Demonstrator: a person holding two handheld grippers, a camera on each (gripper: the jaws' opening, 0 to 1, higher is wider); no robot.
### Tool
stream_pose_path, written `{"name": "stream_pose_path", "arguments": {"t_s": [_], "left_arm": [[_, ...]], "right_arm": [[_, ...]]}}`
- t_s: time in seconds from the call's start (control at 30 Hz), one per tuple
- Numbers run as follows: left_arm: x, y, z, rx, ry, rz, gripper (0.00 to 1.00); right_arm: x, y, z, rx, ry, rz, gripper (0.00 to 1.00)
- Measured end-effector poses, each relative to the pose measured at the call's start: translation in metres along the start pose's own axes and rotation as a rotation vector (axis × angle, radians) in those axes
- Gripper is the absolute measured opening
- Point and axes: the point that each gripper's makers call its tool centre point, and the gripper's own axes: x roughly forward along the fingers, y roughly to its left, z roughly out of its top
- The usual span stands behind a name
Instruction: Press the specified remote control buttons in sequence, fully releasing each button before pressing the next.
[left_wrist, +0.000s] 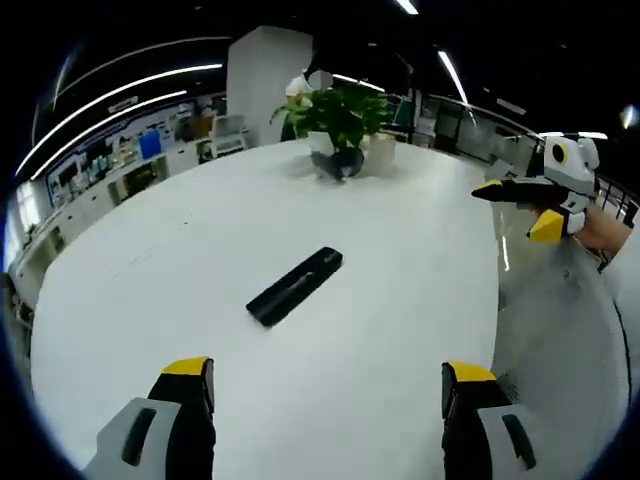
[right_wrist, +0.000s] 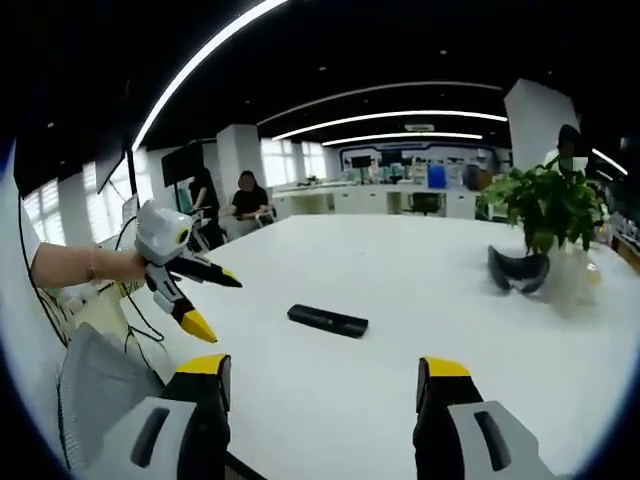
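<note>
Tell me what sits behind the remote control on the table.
Behind the remote control, at the white table's far side, stands a potted plant with a dark curved object at its base. The plant's leaves hide whatever is directly behind it.

Remote (left_wrist: 296, 285) on table (left_wrist: 400, 300), before plant (left_wrist: 340, 115)

one black remote control (left_wrist: 295, 286) lies on the one white table (left_wrist: 400, 300), ahead of and between the left gripper's (left_wrist: 328, 385) two yellow-tipped jaws. two grippers in all: the right gripper (left_wrist: 515, 205) comes in off to the right of the left one, both with jaws apart. beyond the remote, at the far side from the jaws, one potted plant (left_wrist: 340, 115), one dark curved object (left_wrist: 336, 164) at its foot. in the right gripper view, two seated people (right_wrist: 246, 200) far off left.
</note>
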Motion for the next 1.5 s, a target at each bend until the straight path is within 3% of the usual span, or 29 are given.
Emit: {"name": "stream_pose_path", "arguments": {"t_s": [0.07, 0.17, 0.43, 0.57, 1.0, 1.5], "left_arm": [[0.008, 0.002, -0.006, 0.006, 0.052, -0.034, 0.97], [0.023, 0.013, -0.011, 0.077, 0.124, -0.048, 0.96], [0.050, 0.028, -0.003, 0.131, 0.194, -0.084, 0.94], [0.059, 0.035, 0.001, 0.225, 0.245, -0.083, 0.94], [0.094, 0.058, 0.024, 0.266, 0.260, -0.098, 0.89], [0.122, 0.053, 0.035, 0.353, 0.292, -0.141, 0.77]], "right_arm": [[0.001, -0.001, -0.001, -0.002, 0.007, 0.002, 0.74], [0.003, -0.002, -0.002, -0.018, 0.025, 0.006, 0.73], [0.012, -0.001, -0.019, -0.139, 0.127, 0.008, 0.70], [0.012, 0.002, -0.022, -0.165, 0.138, 0.018, 0.60], [0.019, -0.001, -0.035, -0.158, 0.199, 0.033, 0.56], [0.025, 0.000, -0.045, -0.168, 0.246, 0.044, 0.48]]}}
